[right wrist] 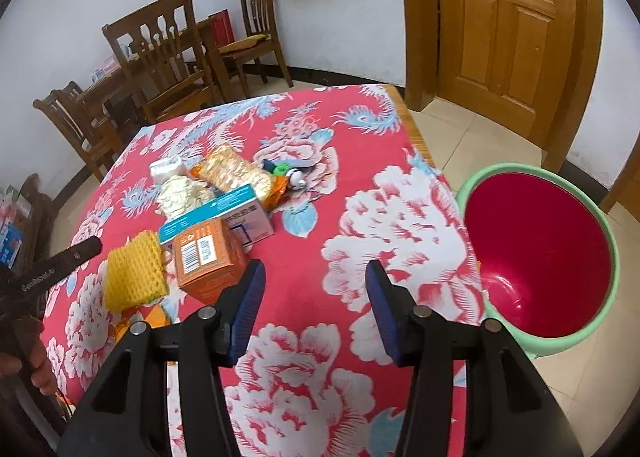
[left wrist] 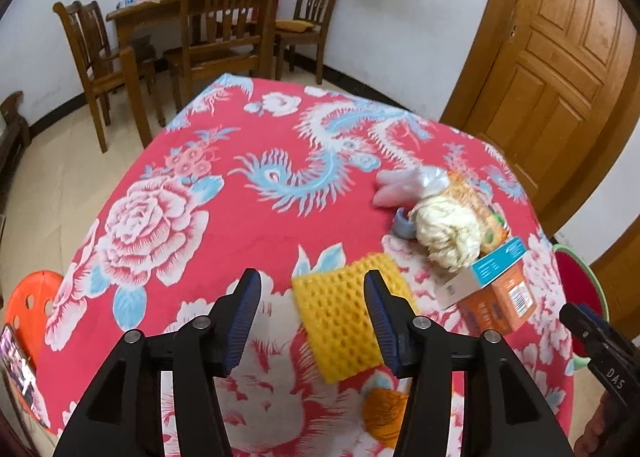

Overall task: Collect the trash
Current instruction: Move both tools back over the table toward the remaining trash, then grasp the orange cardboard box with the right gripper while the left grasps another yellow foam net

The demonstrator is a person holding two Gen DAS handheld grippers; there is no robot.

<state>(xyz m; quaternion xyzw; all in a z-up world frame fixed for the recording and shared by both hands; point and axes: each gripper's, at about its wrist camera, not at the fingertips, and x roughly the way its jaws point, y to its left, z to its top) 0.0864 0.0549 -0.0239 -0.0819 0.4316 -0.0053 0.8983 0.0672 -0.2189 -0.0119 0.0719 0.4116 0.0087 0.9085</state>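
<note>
Trash lies on a table with a red floral cloth (left wrist: 248, 225). A yellow foam net (left wrist: 340, 321) lies just ahead of my open left gripper (left wrist: 312, 297), partly behind its right finger; it also shows in the right wrist view (right wrist: 134, 277). Beside it are an orange box (right wrist: 208, 261), a blue-and-white box (right wrist: 224, 213), crumpled cream paper (left wrist: 448, 229), an orange snack wrapper (right wrist: 236, 173) and a white tissue pack (right wrist: 166, 169). An orange scrap (left wrist: 384, 413) lies near the table's front. My right gripper (right wrist: 316, 297) is open and empty over the cloth.
A green bin with a red inside (right wrist: 536, 253) stands on the floor right of the table. Small green and white bits (right wrist: 292, 173) lie mid-table. Wooden chairs (left wrist: 228, 17) and a second table stand behind. A wooden door (right wrist: 508, 25) is at the right. An orange stool (left wrist: 28, 305) is at the left.
</note>
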